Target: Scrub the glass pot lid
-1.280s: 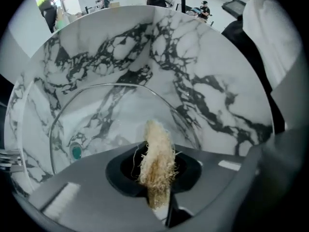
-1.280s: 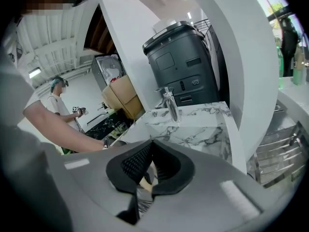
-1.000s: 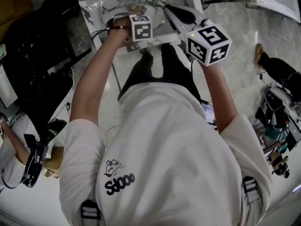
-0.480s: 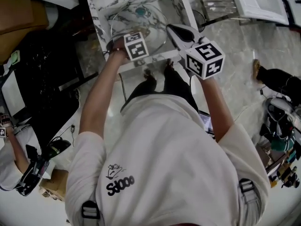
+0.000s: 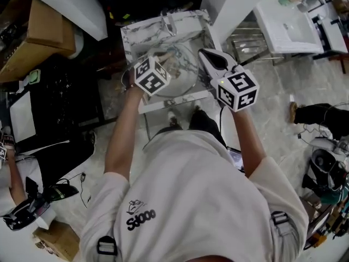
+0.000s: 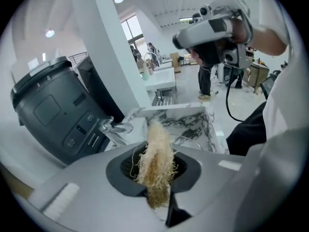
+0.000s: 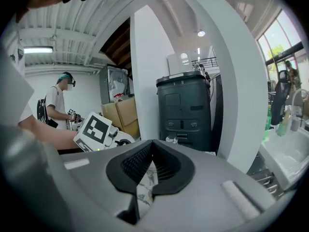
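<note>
Scrubber: coarse straw-coloured fibre, frayed, rough. Left gripper: matt grey plastic shell, black ribbed pads. Pot lid: clear glossy glass. Sink: glossy white marble look, grey veins. Faucet: shiny chrome metal. Floor: polished stone look.

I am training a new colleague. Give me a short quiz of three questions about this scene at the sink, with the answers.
1. True or false: the left gripper is shut on a scrubber.
2. Where is the lid? A: in the sink. B: on the floor. C: on a shelf.
3. Fill in: in the left gripper view, the faucet shows to the ___ of the scrubber.
Key: 1 true; 2 A; 3 left.
</note>
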Tool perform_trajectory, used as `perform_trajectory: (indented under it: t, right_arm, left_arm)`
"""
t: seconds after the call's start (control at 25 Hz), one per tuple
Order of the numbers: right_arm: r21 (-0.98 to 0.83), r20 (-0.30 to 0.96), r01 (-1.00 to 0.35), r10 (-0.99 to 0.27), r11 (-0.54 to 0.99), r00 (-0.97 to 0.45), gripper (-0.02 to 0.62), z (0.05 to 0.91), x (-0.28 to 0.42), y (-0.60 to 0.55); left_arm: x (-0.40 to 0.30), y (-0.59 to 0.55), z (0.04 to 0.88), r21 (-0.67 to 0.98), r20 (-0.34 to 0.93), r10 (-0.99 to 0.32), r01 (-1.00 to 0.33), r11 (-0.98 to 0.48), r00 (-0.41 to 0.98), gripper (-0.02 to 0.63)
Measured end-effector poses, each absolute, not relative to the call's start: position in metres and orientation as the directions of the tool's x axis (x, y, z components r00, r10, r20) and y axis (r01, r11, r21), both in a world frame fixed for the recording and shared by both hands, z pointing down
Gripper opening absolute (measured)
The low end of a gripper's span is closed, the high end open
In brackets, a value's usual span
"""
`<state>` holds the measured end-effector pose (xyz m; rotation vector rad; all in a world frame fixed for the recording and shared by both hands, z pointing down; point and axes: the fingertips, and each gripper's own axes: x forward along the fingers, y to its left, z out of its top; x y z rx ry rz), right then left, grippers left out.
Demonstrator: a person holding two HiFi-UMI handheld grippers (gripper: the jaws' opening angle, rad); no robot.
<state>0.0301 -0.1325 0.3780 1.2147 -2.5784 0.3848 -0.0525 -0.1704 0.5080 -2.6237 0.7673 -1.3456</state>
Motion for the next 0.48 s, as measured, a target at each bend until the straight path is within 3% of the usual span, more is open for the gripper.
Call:
perform_trajectory:
  t: [0.24,0.48]
  right_arm:
    - [-0.039,0.257,-0.785,-0.753,0.618,-0.605,0.002,0.329,0.024,-0.133]
    - [0.015,0.186,-0.799,-0.787,0.601,-0.588,0.002,0.288,0.022,-0.129]
  left_arm:
    - [-0.06,-0.182,0.423,-0.382,0.572,-0.625,-0.502,-0.776,0.531,0.057]
    - [-0.069,-0.179,0.356,-0.317,0.394,-0.698,-0.624,-0.714,0.598,0.057]
